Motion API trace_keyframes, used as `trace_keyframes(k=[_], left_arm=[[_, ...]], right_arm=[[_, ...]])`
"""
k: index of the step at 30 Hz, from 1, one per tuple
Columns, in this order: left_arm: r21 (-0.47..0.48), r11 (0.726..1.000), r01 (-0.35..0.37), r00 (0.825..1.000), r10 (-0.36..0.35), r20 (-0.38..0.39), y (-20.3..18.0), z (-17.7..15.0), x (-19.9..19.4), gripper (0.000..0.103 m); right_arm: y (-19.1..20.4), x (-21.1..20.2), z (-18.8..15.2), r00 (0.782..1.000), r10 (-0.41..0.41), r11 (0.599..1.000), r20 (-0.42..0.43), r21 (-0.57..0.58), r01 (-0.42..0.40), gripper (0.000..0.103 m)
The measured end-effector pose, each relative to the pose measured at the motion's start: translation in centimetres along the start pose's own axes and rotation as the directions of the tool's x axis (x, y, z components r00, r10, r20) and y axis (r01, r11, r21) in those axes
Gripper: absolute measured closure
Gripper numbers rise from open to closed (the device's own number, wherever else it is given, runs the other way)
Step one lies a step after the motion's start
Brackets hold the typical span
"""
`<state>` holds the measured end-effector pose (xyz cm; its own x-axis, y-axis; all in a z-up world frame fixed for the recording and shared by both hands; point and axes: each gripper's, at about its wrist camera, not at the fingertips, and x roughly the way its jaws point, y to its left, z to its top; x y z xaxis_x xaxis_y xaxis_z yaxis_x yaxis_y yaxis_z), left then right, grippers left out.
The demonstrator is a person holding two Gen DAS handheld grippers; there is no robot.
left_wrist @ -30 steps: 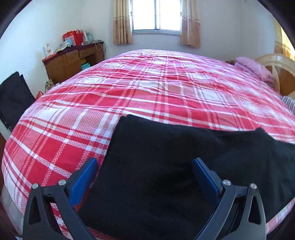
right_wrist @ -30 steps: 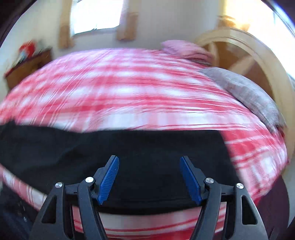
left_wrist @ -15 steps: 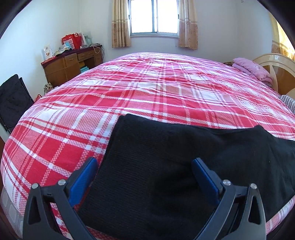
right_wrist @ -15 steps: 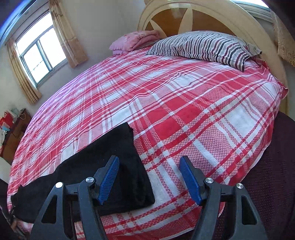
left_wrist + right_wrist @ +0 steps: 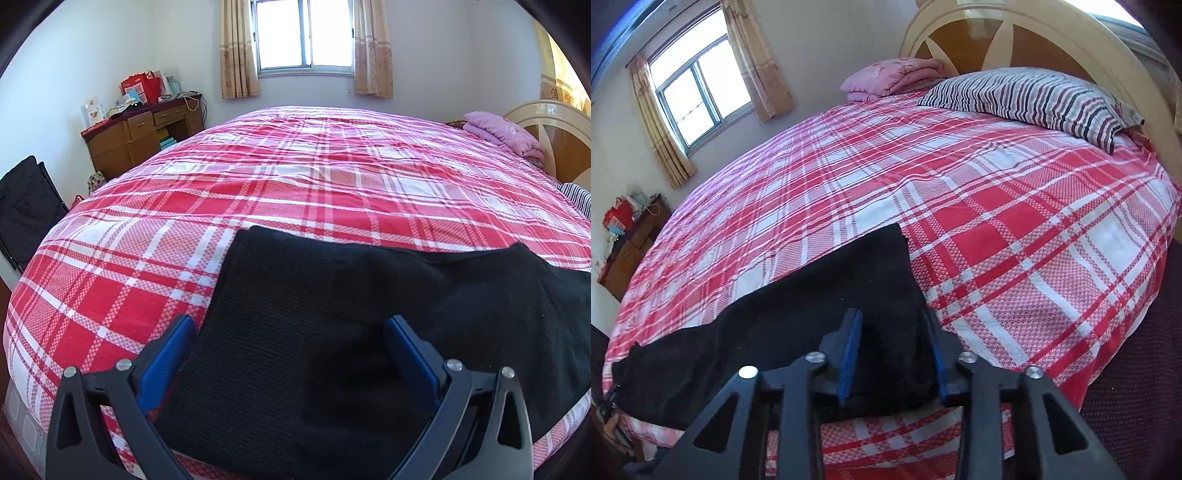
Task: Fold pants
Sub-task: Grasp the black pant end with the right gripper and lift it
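Now I am closing my right gripper (image 5: 892, 350) around the black knit pants' (image 5: 812, 325) end; my left gripper (image 5: 291, 354) is gaping wide over them.

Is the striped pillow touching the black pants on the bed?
Apart. The right wrist view shows the striped pillow at the headboard and the black pants near the bed's front edge, with a wide stretch of plaid cover between them.

pants (image 5: 295, 332): black matt cloth, ribbed knit at the left end
bedspread (image 5: 332, 177): woven checked cloth, slightly creased
headboard (image 5: 1015, 33): glossy wood, cream trim
pillow (image 5: 1034, 99): striped cloth
desk (image 5: 140, 136): brown wood
left gripper (image 5: 291, 332): matt black plastic, blue pads, metal screws
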<state>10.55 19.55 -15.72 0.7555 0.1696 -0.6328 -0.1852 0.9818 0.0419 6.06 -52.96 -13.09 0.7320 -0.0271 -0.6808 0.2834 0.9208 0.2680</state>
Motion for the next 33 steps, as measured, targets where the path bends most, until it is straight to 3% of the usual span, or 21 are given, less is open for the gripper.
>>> trace_keyframes(k=[3, 5, 12, 24, 33], left_arm=[[-0.002, 1.0, 0.003, 1.0, -0.003, 0.0, 0.1, 0.0, 0.0, 0.0], [-0.001, 1.0, 0.006, 1.0, -0.006, -0.002, 0.1, 0.0, 0.0, 0.0], [0.002, 1.0, 0.007, 1.0, -0.007, -0.011, 0.0, -0.1, -0.2, 0.0], [-0.012, 1.0, 0.0, 1.0, -0.001, -0.023, 0.2, 0.0, -0.7, 0.0], [-0.044, 0.999, 0.006, 0.999, -0.004, 0.043, 0.1, 1.3, -3.1, 0.0]], right_arm=[[-0.8, -0.2, 0.2, 0.997, 0.071, 0.996, 0.009, 0.049, -0.072, 0.091], [-0.6, -0.8, 0.4, 0.994, 0.102, 0.993, 0.028, 0.062, -0.103, 0.091], [4.9, -2.6, 0.7, 0.985, 0.162, 0.985, 0.059, -0.067, -0.158, 0.092], [14.0, -2.4, -0.1, 0.96, 0.28, 0.928, -0.019, -0.25, -0.275, 0.092], [19.8, -1.8, -1.0, 0.934, 0.349, 0.872, -0.073, -0.34, -0.352, 0.092]])
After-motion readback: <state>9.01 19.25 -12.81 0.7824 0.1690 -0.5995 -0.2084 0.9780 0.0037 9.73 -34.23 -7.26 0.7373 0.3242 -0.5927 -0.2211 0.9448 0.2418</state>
